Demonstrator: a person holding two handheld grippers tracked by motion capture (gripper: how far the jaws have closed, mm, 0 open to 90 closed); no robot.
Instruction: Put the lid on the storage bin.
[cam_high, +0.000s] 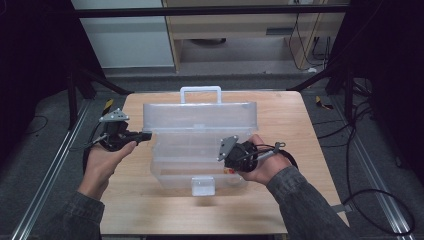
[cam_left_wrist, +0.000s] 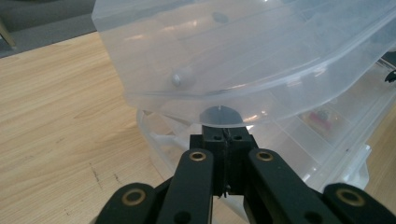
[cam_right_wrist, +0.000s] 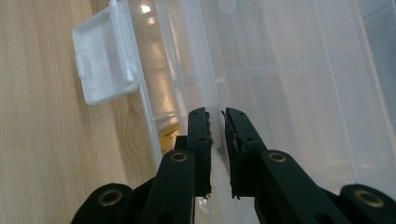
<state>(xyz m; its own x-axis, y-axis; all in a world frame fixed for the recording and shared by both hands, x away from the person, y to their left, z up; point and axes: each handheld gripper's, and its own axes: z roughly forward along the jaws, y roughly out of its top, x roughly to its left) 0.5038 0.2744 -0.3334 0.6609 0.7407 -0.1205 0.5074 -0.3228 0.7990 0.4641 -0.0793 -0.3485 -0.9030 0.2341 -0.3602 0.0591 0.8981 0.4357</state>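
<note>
A clear plastic organiser box (cam_high: 165, 172) lies on the wooden table (cam_high: 285, 120) with its lid (cam_high: 200, 116) raised upright at the back. My left gripper (cam_high: 146, 135) is at the box's left end. In the left gripper view its jaws (cam_left_wrist: 224, 136) are pressed together at a small rounded tab (cam_left_wrist: 219, 114) on the lid's lower edge. My right gripper (cam_high: 223, 155) hangs over the right part of the tray. Its jaws (cam_right_wrist: 217, 116) stand a narrow gap apart above the box's front compartments (cam_right_wrist: 261, 70), with nothing between them.
A white latch (cam_high: 202, 186) (cam_right_wrist: 105, 58) sticks out from the box's front wall, and a white handle (cam_high: 200, 90) tops the lid. Small items lie in the tray: a yellow one (cam_right_wrist: 168, 137) and a pink one (cam_left_wrist: 320, 119). Bare table (cam_left_wrist: 56, 121) spreads on both sides.
</note>
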